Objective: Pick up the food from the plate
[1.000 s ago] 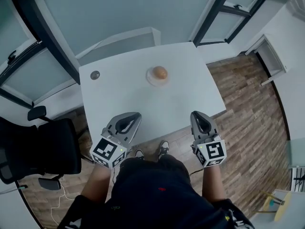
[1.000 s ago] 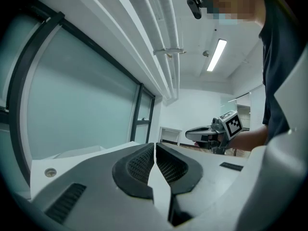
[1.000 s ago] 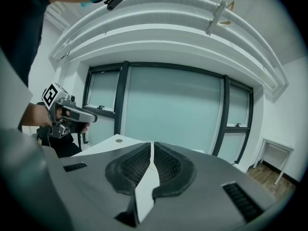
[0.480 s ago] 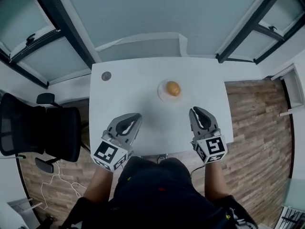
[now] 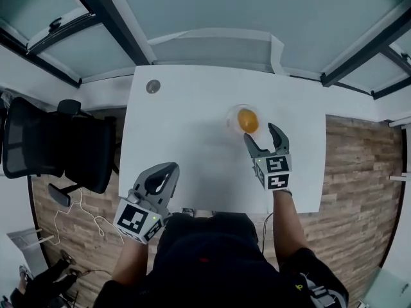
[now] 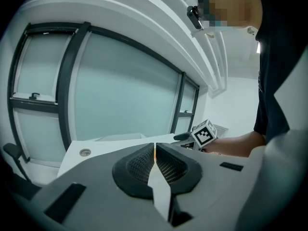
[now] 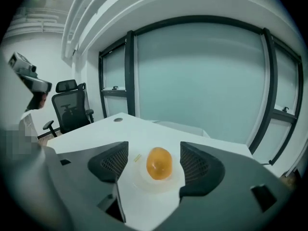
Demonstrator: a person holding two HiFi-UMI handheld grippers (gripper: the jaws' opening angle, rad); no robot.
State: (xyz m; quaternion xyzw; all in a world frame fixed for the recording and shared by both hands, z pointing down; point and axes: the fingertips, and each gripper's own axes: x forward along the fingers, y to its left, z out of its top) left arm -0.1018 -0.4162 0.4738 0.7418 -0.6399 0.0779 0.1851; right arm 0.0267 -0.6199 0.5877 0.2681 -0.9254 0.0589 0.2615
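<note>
Food (image 5: 248,120) on plate (image 5: 232,116), right part of table (image 5: 186,133); right tool (image 5: 261,134) just short of it, jaws just opened wide, food untouched; left tool (image 5: 166,170) closed, empty

Office room, by the fittings. Frosted glass partitions (image 5: 218,8) in dark metal frames, black swivel office chair (image 5: 58,147) beside a white counter (image 5: 186,140) with a round cable grommet (image 5: 153,86), wood-plank floor (image 5: 359,191).

Right tongs (image 5: 261,133) now forward at the plate (image 5: 230,120), jaws newly apart, just short of the food (image 5: 248,120).
</note>
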